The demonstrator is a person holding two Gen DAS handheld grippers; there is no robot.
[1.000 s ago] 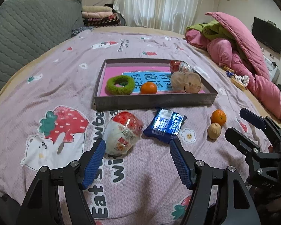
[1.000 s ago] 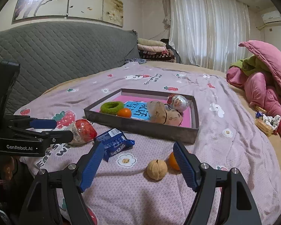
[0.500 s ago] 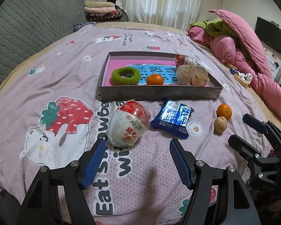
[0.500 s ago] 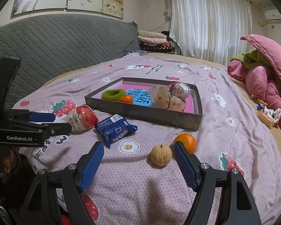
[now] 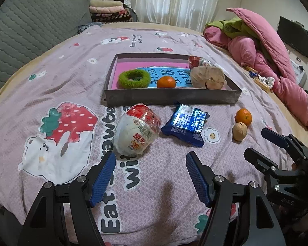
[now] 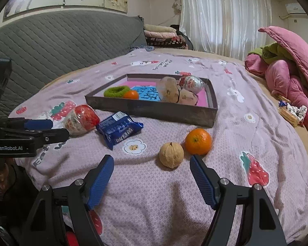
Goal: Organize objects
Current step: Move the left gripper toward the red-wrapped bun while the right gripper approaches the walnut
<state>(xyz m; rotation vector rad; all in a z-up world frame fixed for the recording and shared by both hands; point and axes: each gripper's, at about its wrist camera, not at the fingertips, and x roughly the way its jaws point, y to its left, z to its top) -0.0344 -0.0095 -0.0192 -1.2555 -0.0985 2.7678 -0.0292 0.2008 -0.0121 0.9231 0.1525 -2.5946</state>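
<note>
A grey tray (image 5: 170,97) (image 6: 154,110) with a pink floor sits mid-bed and holds a green ring (image 5: 134,78), an orange (image 5: 166,81), a bagged bun (image 5: 207,77) and a wrapped snack. In front of it on the sheet lie a red-and-white wrapped bowl (image 5: 137,132) (image 6: 81,120), a blue snack packet (image 5: 185,124) (image 6: 119,129), a walnut (image 6: 171,154) (image 5: 239,131) and a loose orange (image 6: 198,141) (image 5: 243,116). My left gripper (image 5: 151,165) is open and empty just short of the bowl. My right gripper (image 6: 152,167) is open and empty, the walnut just beyond its fingertips.
The bed is covered by a lilac strawberry-print sheet (image 5: 71,86). A grey quilted headboard (image 6: 61,41) runs along the left. Pink and green bedding (image 5: 256,47) is piled at the right, with small wrappers (image 6: 290,110) beside it. Folded blankets (image 5: 108,10) sit at the back.
Both grippers have tipped down and come a little closer to the loose items, which now sit nearer the fingertips. Jaws stay equally wide. Nothing on the bed has moved.
</note>
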